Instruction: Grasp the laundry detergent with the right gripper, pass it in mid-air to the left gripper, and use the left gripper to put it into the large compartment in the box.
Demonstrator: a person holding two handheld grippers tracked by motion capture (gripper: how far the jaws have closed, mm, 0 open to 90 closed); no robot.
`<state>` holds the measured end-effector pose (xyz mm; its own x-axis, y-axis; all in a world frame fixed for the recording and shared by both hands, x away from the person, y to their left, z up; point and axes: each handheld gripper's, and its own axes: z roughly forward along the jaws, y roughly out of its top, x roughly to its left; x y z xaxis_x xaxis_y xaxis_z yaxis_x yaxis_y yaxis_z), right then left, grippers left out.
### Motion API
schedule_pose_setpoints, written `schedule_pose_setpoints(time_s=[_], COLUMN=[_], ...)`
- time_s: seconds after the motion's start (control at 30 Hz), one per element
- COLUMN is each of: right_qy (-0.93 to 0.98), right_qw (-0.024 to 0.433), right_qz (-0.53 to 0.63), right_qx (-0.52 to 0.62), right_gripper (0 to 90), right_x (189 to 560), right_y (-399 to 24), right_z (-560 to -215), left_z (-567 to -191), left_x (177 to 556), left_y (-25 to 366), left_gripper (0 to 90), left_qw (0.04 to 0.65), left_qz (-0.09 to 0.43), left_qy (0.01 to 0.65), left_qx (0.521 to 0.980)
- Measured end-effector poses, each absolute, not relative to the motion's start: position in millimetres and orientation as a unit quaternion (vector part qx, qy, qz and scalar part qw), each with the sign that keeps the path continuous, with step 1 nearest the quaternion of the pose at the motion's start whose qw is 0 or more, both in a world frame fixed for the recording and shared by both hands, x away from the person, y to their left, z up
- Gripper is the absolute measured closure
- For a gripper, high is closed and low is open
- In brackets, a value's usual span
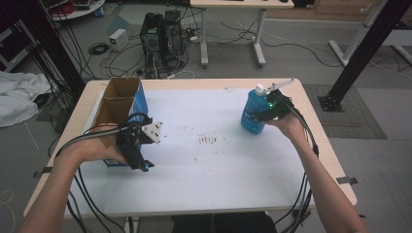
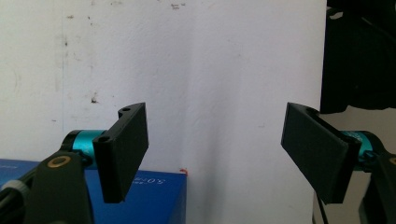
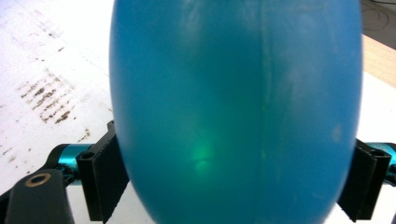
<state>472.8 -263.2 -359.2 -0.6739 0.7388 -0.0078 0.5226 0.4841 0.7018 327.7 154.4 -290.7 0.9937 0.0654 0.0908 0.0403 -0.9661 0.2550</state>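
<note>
The upright blue bottle (image 1: 253,112), at the worktop's (image 1: 214,165) right side, is clasped by the right gripper (image 1: 262,115); the left gripper (image 1: 141,162), spread wide and empty, is held beside the open box (image 1: 119,104), well apart.

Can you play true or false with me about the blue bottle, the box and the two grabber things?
1. The right gripper has its jaws around the blue bottle. True.
2. The left gripper is squeezing the cardboard box. False: its jaws are wide apart with nothing between them.
3. The bottle lies flat on the table. False: it stands upright.
4. The box is open at the top. True.
5. The box stands on the right side of the table. False: it stands on the left, by the left gripper.
</note>
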Motion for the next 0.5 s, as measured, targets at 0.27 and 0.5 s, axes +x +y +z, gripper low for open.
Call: schedule_pose_setpoints(time_s=[0.27, 0.5], right_qy=[0.844, 0.843], right_qw=[0.16, 0.16], right_qz=[0.348, 0.342], right_qx=[0.376, 0.382], right_gripper=[12.9, 17.2], right_x=[473.5, 472.5], right_y=[-262.6, -263.6], right_z=[-360.6, -360.4], left_z=[-290.8, -291.5], left_x=[327.3, 326.8], left_y=[154.8, 155.3], left_gripper=[23.3, 23.3], left_qw=[0.127, 0.129], left_qz=[0.05, 0.05], left_qy=[0.027, 0.03], left_qx=[0.99, 0.99])
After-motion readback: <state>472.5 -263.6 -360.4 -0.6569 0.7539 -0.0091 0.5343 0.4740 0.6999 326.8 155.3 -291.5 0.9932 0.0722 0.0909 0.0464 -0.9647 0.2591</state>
